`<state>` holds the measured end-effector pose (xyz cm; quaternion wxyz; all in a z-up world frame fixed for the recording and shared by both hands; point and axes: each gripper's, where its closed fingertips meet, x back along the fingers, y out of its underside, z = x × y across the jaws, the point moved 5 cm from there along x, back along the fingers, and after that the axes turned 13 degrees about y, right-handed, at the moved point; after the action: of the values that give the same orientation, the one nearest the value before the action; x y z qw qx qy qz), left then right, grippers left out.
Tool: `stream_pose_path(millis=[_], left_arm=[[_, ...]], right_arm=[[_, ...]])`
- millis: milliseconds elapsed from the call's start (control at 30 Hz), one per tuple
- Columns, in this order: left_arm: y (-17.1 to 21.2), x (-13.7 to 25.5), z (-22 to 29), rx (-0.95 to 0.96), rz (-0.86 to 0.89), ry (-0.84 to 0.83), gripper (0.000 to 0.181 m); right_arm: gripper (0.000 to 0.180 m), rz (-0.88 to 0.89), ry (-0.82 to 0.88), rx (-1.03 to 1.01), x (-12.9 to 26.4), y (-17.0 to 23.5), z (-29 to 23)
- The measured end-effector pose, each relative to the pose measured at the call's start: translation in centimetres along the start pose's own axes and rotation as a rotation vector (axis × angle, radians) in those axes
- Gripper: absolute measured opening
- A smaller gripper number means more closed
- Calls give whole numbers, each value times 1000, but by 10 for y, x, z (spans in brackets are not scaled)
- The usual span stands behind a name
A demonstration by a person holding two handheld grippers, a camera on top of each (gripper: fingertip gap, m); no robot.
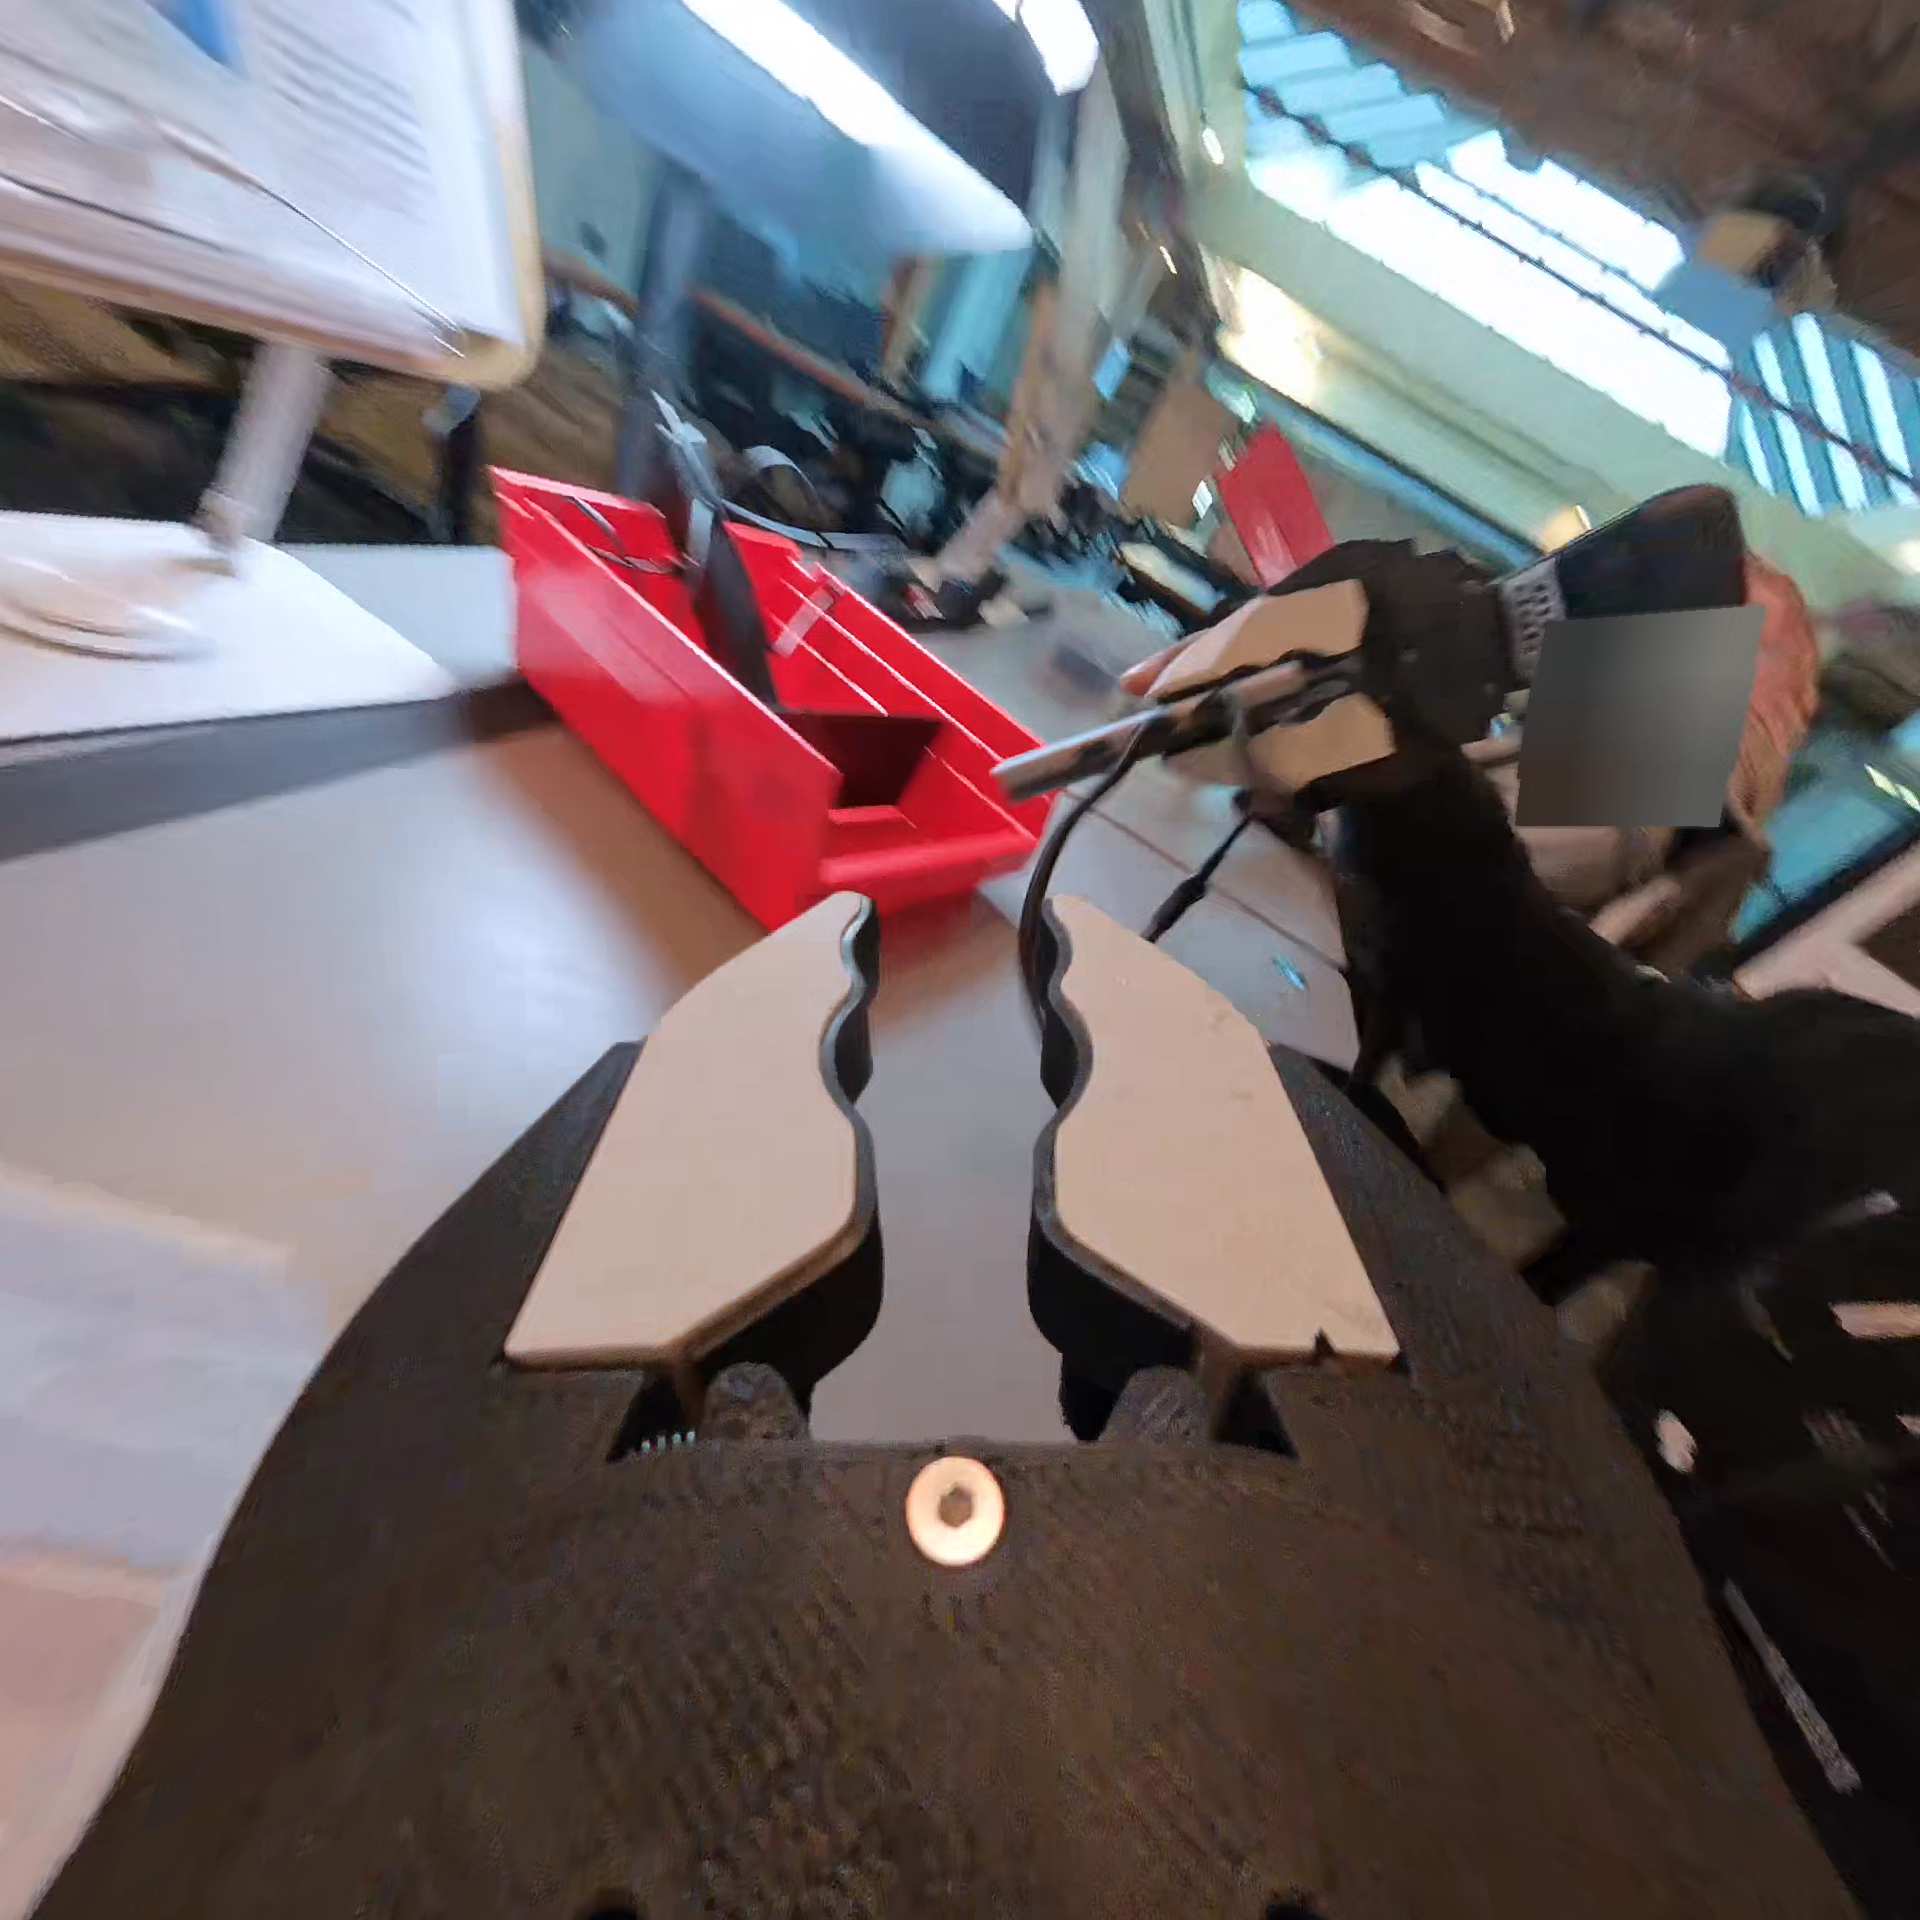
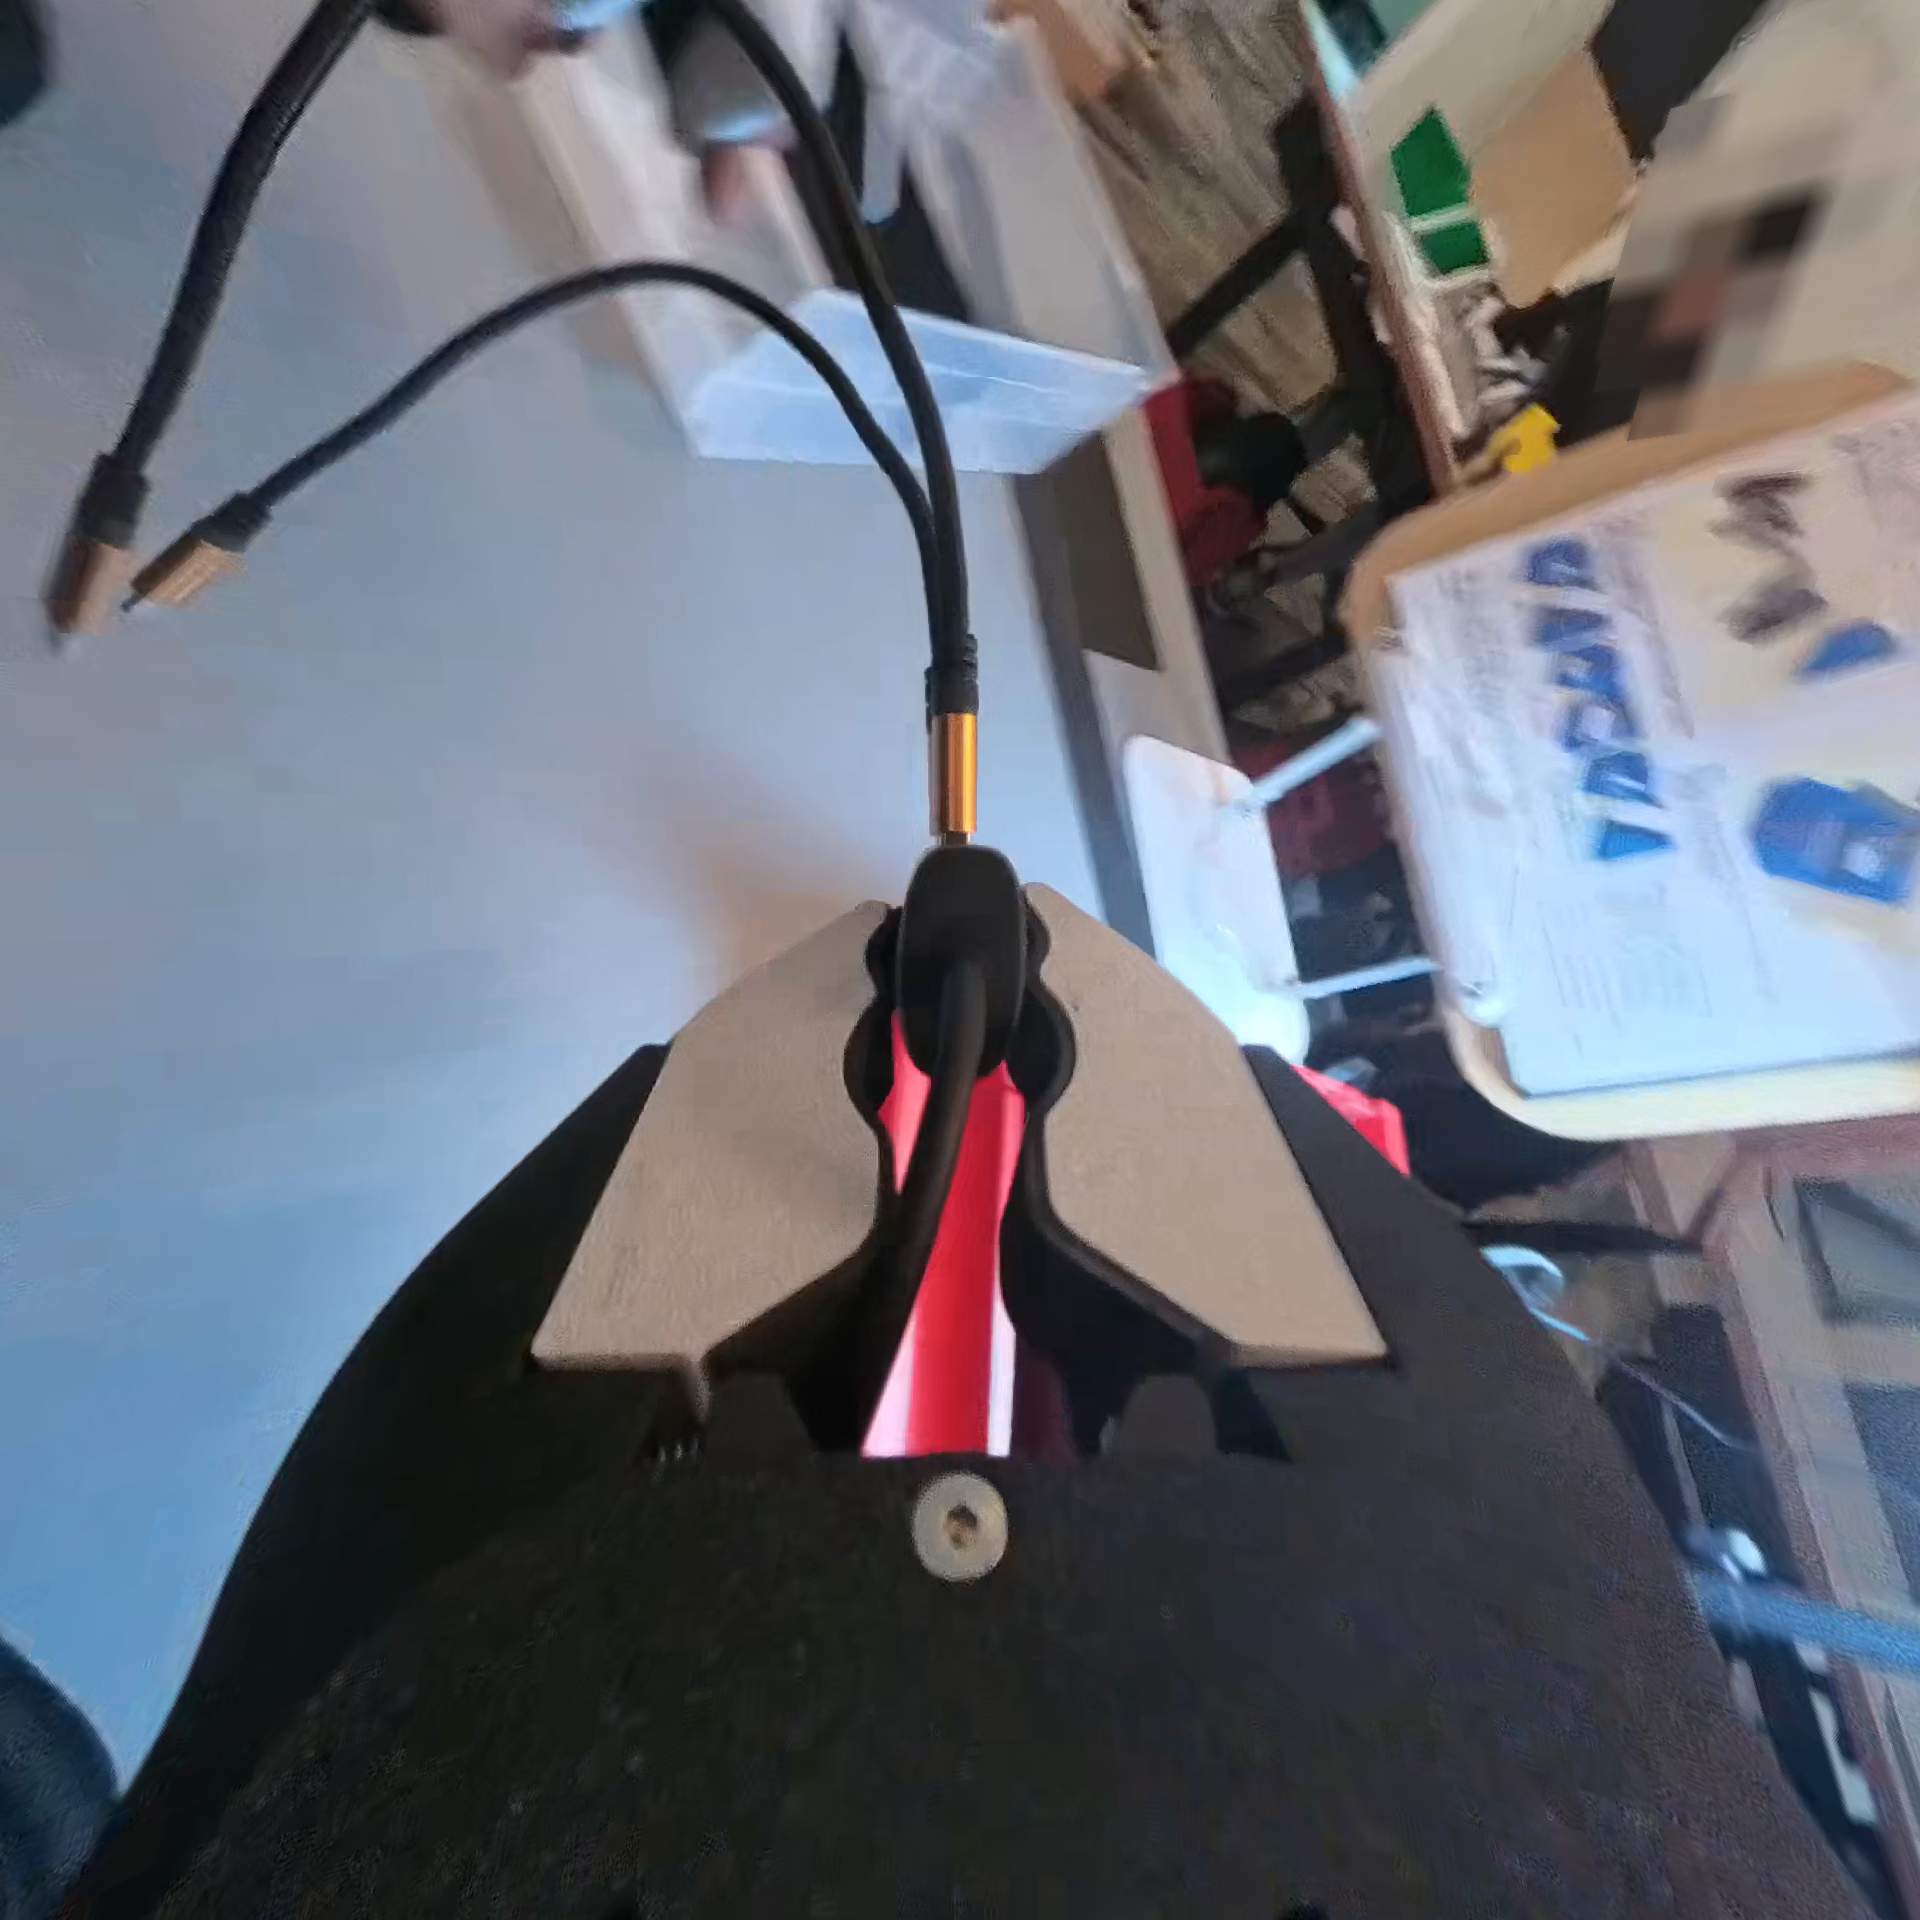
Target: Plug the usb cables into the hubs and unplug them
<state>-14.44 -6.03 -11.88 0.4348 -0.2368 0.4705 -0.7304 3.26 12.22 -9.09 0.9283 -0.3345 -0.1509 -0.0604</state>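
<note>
In the right wrist view my right gripper [image 2: 958,909] is shut on a small black hub [image 2: 961,966]. The hub's own black lead runs back between the fingers. A cable with a gold-collared plug [image 2: 954,774] sits in the hub's front end. Two more black cables end in gold plugs [image 2: 187,566] at the left over the white table [image 2: 416,831]. In the left wrist view my left gripper [image 1: 961,935] is open and empty above the table. The right gripper [image 1: 1236,696] shows to its upper right, with a slim metallic piece [image 1: 1070,753] sticking out of it.
A red bin [image 1: 727,727] with dividers stands on the table ahead of the left gripper; part of it shows red [image 2: 956,1247] under the right gripper. A clear plastic box [image 2: 914,384] lies at the table's far edge. A board with printed paper [image 2: 1662,779] stands at the right. My right fingertips sit around 20 cm from my left ones.
</note>
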Motion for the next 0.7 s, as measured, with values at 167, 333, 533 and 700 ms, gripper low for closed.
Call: stream_pose_path(millis=[167, 333, 533, 700], left_arm=[[22, 21, -33, 79, 79, -76, 24], [53, 7, -48, 136, -14, -75, 24], [69, -3, -50, 117, -109, -84, 23], [75, -6, -53, 137, -127, -68, 21]], right_arm=[[18, -252, 111, -51, 5, 19, 129], [18, -616, 255, 33, -26, 78, 205], [19, -990, 128, 277, -56, 150, 211], [19, -932, -60, 225, -103, 165, 174]])
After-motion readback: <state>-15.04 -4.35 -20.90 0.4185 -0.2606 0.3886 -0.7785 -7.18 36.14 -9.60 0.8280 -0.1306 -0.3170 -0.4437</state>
